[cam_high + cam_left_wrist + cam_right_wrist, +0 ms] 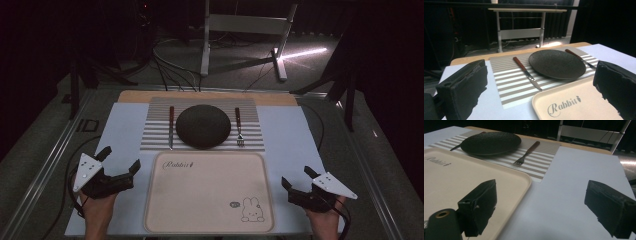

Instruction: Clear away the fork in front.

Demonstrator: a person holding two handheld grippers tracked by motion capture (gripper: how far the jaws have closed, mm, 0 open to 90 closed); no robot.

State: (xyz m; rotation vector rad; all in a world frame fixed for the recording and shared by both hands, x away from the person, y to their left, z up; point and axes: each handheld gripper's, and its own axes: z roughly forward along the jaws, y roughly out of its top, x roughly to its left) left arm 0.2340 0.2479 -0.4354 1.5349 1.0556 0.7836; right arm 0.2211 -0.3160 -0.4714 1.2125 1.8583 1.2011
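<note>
At the bottom left of the high view a hand holds the left gripper, its matte black jaws spread wide with nothing between them, a grey three-cornered plate on its back. At the bottom right the right gripper sits the same way: jaws apart, gripping nothing, cable trailing by the wrist. Both hover over the pale, smooth table cover, just outside the tray's edges.

Between them, in the lower middle of the frame, lies the tray, a cream, matte rectangle with rounded corners and a shallow raised rim. "Rabbit" is printed in script near its upper left corner and a small rabbit drawing sits at its lower right. In the left gripper view that lettering shows at the bottom centre, between two blunt, rough-edged black pads.

Just beyond the tray, toward the middle of the frame, a placemat with fine grey and white stripes is spread flat. On its centre rests a round, dark plate with a dull, finely grained surface. Left of the plate lies a knife, to its right a fork, both with reddish-brown handles and metal ends, each close beside the plate without touching it.

Past the mat a strip of bare wooden tabletop shows along the far edge.
</note>
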